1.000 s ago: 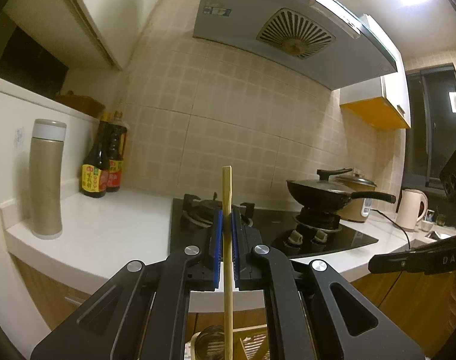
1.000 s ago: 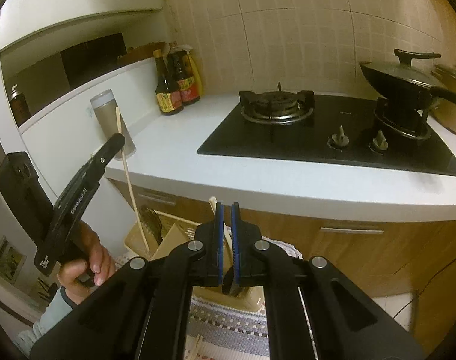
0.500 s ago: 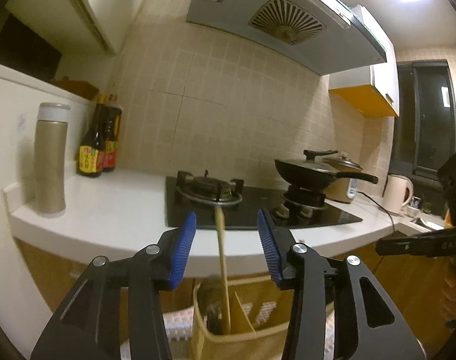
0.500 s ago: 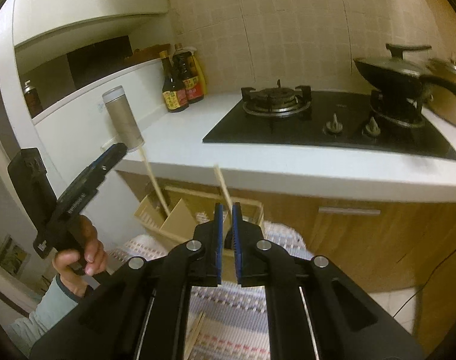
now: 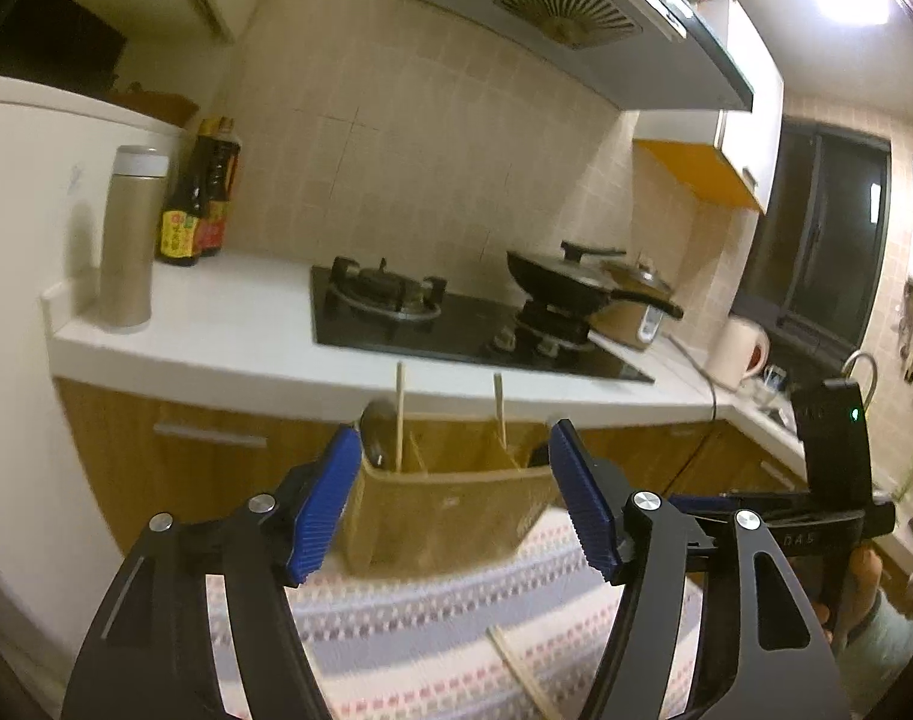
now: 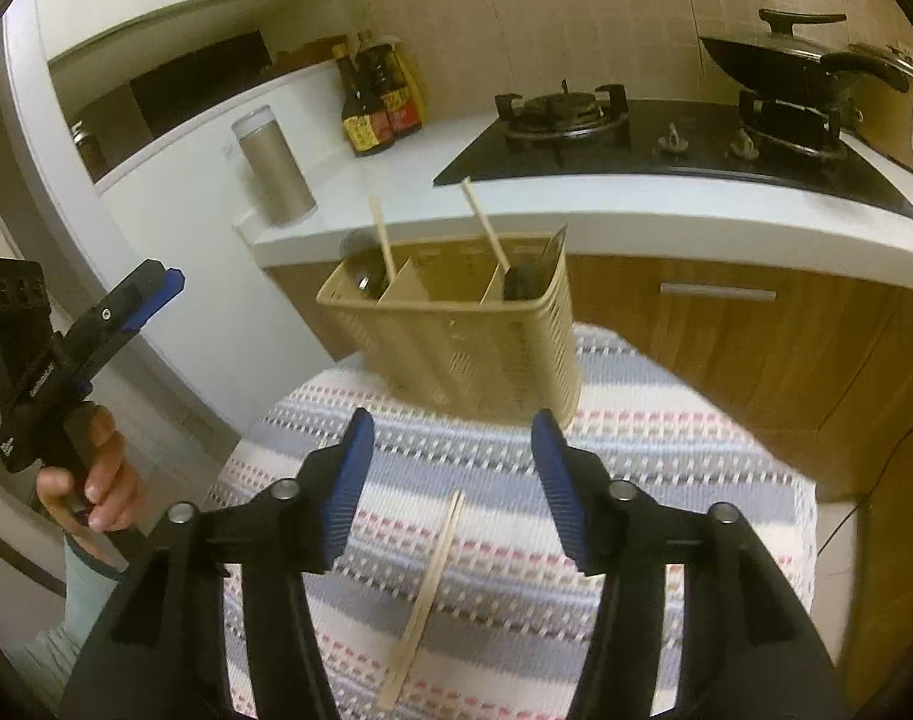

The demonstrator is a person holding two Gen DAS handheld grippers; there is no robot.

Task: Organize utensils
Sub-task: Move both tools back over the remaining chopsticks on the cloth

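Note:
A tan slotted utensil holder (image 6: 468,336) (image 5: 444,516) stands on a striped cloth (image 6: 636,480). One wooden chopstick (image 6: 383,240) (image 5: 399,414) stands in its left compartment beside a dark utensil. A second chopstick (image 6: 485,225) (image 5: 498,408) leans in the right compartment. A loose pair of chopsticks (image 6: 426,588) (image 5: 519,672) lies on the cloth. My left gripper (image 5: 453,504) is open and empty, in front of the holder. My right gripper (image 6: 453,480) is open and empty above the loose pair.
A white counter (image 6: 576,204) behind the holder carries a black gas hob (image 6: 666,144), a lidded pan (image 6: 774,60), a steel flask (image 6: 273,165) and sauce bottles (image 6: 378,102). Wooden cabinet doors (image 6: 726,348) stand below. The other gripper shows at the left (image 6: 72,360).
Both grippers opened and let go of their chopsticks, which now stand in the holder. Both grippers drew back and tilted down, bringing the holder and cloth into view.

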